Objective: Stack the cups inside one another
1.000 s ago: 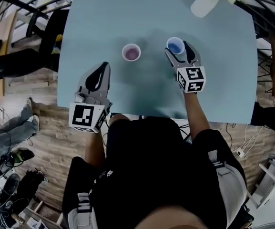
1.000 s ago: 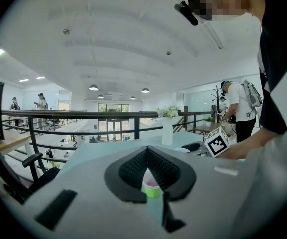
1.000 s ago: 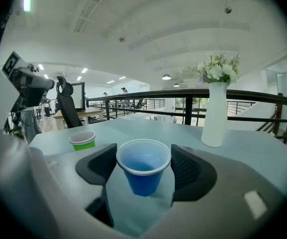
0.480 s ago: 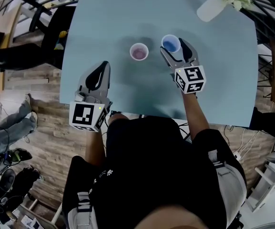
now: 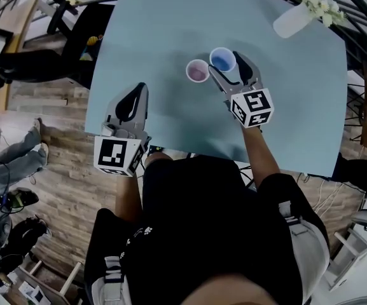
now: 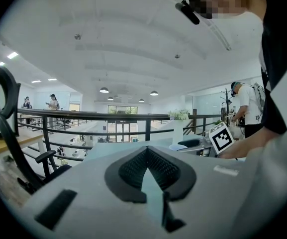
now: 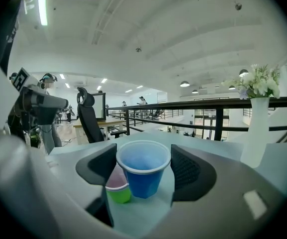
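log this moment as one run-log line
right gripper: shut on blue cup | green cup: beside it on table, unstacked | left gripper: shut, empty

Right tool [image 7: 143, 167] clamped on blue cup [image 7: 144, 182], green cup [image 7: 118, 193] just beside it

We see the right gripper [image 5: 228, 65] has carried the blue cup [image 5: 222, 59] leftward. The gap to the green cup [image 5: 198, 71] has closed, and the two cups are now just beside each other.
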The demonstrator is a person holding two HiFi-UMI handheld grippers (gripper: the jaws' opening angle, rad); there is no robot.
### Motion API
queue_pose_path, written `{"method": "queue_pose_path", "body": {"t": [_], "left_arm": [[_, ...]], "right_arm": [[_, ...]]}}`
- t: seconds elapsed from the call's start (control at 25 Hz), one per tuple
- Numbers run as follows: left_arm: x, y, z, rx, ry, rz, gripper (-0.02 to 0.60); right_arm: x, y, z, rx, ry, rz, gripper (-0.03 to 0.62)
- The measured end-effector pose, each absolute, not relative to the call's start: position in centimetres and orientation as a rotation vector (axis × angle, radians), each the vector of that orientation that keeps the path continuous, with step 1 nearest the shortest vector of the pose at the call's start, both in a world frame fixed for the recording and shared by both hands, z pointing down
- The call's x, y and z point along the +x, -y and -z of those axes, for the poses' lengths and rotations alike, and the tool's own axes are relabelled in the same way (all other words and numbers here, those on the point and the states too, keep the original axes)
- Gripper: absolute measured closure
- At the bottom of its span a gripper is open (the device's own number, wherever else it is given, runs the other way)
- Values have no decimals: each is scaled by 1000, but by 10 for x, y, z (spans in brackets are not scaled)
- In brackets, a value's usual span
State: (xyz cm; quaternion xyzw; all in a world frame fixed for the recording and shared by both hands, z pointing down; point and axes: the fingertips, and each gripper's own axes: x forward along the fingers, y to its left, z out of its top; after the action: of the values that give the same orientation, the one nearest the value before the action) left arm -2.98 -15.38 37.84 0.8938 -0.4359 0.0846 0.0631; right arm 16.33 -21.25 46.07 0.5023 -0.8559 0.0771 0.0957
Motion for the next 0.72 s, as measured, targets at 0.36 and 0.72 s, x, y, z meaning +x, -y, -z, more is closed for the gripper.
{"method": "queue_pose_path", "body": {"t": [0.36,0.72], "left_arm": [[-48,152,-376,2682,1353,-238,589],[-62,148,-378,2667,1387,-250,589]], "right_arm": [[136,215,-446,1437,2587,-194,252],[110,212,-450,1343,2624,-191,252]]}}
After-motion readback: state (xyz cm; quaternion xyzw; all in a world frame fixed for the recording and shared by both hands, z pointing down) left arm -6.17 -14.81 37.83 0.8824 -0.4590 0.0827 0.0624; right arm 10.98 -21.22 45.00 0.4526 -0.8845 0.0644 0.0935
